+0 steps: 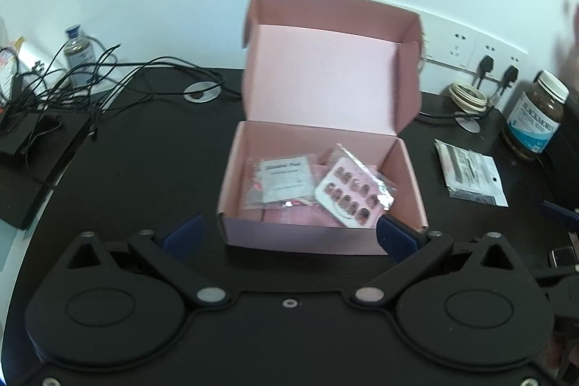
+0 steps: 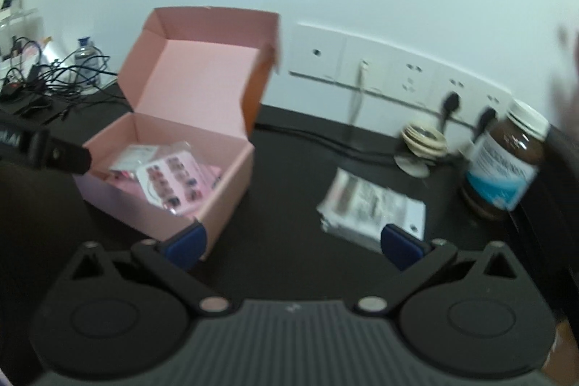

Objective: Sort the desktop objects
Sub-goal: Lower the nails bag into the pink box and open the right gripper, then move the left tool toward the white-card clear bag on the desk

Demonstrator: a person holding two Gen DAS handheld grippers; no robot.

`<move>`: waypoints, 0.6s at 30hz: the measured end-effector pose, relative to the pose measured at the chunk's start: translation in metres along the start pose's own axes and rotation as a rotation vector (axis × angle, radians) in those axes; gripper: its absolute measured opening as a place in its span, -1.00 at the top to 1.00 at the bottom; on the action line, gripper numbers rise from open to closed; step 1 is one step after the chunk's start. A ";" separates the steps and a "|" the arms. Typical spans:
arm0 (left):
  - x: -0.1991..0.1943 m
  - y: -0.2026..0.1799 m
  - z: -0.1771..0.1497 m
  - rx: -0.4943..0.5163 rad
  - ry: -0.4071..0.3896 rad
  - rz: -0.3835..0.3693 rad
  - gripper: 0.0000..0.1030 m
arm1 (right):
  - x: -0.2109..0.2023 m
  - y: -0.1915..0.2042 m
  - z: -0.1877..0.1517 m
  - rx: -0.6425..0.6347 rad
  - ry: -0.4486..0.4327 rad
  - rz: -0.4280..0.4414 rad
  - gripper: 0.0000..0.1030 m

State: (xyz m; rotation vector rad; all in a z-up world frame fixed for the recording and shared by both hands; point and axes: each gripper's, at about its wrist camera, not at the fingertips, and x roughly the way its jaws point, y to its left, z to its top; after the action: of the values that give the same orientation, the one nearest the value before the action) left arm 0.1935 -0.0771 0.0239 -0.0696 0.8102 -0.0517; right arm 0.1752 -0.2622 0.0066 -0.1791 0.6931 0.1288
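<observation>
An open pink box (image 1: 325, 237) stands mid-desk with its lid up. Inside lie a press-on nail set (image 1: 349, 201) and a clear packet with a white card (image 1: 286, 181). My left gripper (image 1: 289, 236) is open just in front of the box's front wall, its blue fingertips (image 1: 184, 234) spread about as wide as the box. A white packet (image 2: 372, 208) lies flat on the black desk to the right of the box (image 2: 224, 190). My right gripper (image 2: 293, 243) is open over bare desk between box and packet, nothing between its fingertips (image 2: 398, 245). This view is blurred.
A brown bottle with a white cap (image 2: 506, 161) stands at the right, near a tape roll (image 1: 466, 96) and wall sockets (image 2: 409, 78) with plugs. Tangled black cables (image 1: 72, 85), a small bottle (image 1: 77, 49) and a black device (image 1: 29, 147) crowd the back left.
</observation>
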 end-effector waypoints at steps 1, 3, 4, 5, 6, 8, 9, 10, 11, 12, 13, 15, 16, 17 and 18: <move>0.000 -0.004 0.000 0.010 0.000 -0.004 -1.00 | -0.003 -0.003 -0.004 0.013 0.002 -0.006 -0.99; 0.002 -0.011 0.000 0.028 0.003 -0.010 -1.00 | -0.010 -0.007 -0.012 0.041 0.002 -0.016 -0.99; 0.003 -0.015 -0.001 0.038 0.005 -0.013 -1.00 | -0.013 -0.008 -0.015 0.051 0.003 -0.016 -0.99; 0.004 -0.019 -0.001 0.048 0.007 -0.015 -1.00 | -0.015 -0.008 -0.019 0.060 0.004 -0.016 -0.99; 0.005 -0.022 -0.001 0.057 0.009 -0.019 -1.00 | -0.017 -0.008 -0.023 0.062 0.007 -0.018 -0.99; 0.007 -0.031 0.000 0.079 0.012 -0.026 -1.00 | -0.020 -0.005 -0.031 0.055 0.009 -0.023 -0.99; 0.007 -0.036 0.000 0.090 0.012 -0.029 -1.00 | -0.021 -0.004 -0.035 0.049 0.011 -0.025 -0.99; 0.008 -0.041 0.002 0.103 0.011 -0.033 -1.00 | -0.022 -0.003 -0.039 0.042 0.014 -0.027 -0.99; 0.009 -0.046 0.003 0.116 0.009 -0.037 -1.00 | -0.023 -0.003 -0.043 0.043 0.018 -0.023 -0.99; 0.010 -0.052 0.005 0.127 0.009 -0.042 -1.00 | -0.023 -0.002 -0.047 0.045 0.023 -0.017 -0.99; 0.012 -0.057 0.007 0.134 0.011 -0.048 -1.00 | -0.024 -0.002 -0.050 0.048 0.024 -0.015 -0.99; 0.015 -0.065 0.012 0.135 0.019 -0.062 -1.00 | -0.025 -0.003 -0.056 0.054 0.027 -0.011 -0.99; 0.018 -0.069 0.015 0.136 0.022 -0.066 -1.00 | -0.025 -0.003 -0.059 0.058 0.030 -0.009 -0.99; 0.019 -0.074 0.017 0.139 0.023 -0.067 -1.00 | -0.026 -0.004 -0.060 0.061 0.029 -0.010 -0.99; 0.021 -0.079 0.019 0.144 0.021 -0.069 -1.00 | -0.027 -0.005 -0.062 0.064 0.026 -0.013 -0.99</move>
State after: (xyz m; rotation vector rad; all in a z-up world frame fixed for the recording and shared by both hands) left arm 0.2201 -0.1562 0.0285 0.0391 0.8228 -0.1754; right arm 0.1172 -0.2817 -0.0223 -0.1246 0.7209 0.0919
